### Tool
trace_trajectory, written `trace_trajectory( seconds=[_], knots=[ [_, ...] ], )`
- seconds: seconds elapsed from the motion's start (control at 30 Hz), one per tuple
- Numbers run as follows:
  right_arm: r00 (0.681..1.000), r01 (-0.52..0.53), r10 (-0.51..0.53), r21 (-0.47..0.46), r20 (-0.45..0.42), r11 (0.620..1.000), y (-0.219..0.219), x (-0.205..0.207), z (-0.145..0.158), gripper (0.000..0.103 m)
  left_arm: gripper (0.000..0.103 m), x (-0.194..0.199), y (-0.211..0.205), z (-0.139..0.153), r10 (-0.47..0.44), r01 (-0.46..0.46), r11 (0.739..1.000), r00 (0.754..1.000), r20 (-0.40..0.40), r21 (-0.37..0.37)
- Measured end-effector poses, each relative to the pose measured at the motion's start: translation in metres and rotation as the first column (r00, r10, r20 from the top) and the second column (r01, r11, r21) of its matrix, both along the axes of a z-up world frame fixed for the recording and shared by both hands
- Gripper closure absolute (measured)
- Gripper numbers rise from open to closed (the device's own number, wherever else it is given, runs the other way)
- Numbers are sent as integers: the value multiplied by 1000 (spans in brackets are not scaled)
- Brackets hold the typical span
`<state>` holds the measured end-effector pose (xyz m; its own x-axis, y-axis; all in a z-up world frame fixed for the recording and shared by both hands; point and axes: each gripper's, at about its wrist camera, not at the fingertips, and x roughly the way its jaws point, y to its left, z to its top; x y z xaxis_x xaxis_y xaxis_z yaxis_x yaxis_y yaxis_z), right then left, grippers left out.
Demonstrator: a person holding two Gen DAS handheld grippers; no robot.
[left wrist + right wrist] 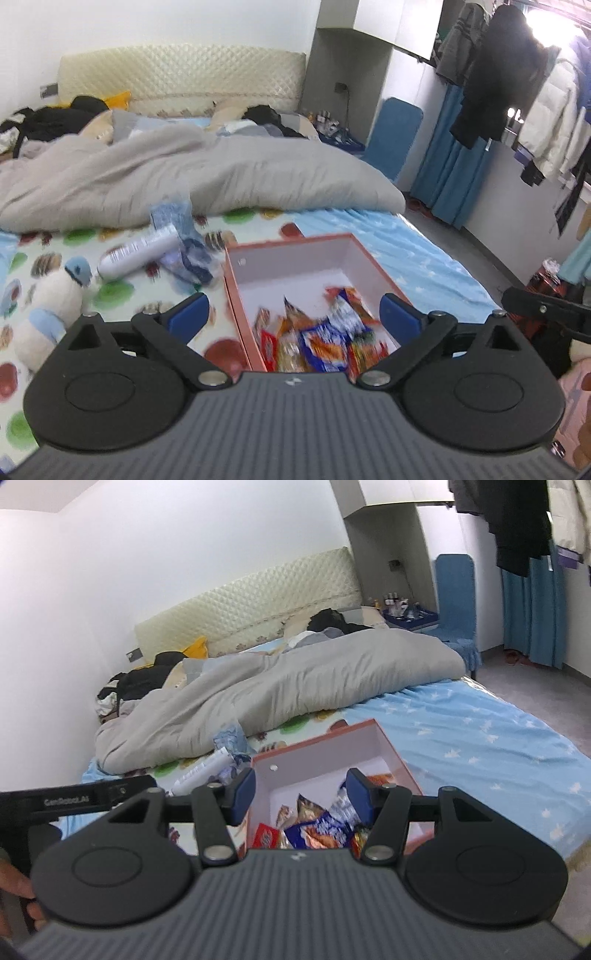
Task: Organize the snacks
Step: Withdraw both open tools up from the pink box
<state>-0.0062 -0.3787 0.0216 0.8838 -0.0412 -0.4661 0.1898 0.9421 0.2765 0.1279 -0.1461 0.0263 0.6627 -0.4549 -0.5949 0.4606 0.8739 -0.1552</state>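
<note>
A pink-walled open box lies on the bed, with several snack packets piled in its near end. My left gripper hovers above the box's near left corner, its blue pads spread wide with nothing between them. My right gripper hangs over the same box, jaws partly apart and holding nothing; the packets lie well below its pads. Part of the right gripper's black frame shows at the right edge of the left wrist view.
Left of the box lie a white bottle and crumpled blue wrapping. A plush toy sits at the near left. A grey duvet covers the bed's far half. Clothes hang at right.
</note>
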Motion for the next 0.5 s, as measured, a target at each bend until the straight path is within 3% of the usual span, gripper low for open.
trace_trajectory(
  seconds=[0.2,0.37,0.5],
  knots=[
    [1000,16,-16,-13,-17,1000,13,-32,-17,45,3,-40,7,-23,-18,18,1000,1000,-20,21],
    [999,8,-11,-50,-49,999,24,-42,-41,45,2,-56,13,-33,15,-15,999,1000,-10,30],
    [998,7,-9,-28,-69,1000,28,-44,-56,45,2,-61,14,-39,22,-22,999,1000,-12,35]
  ],
)
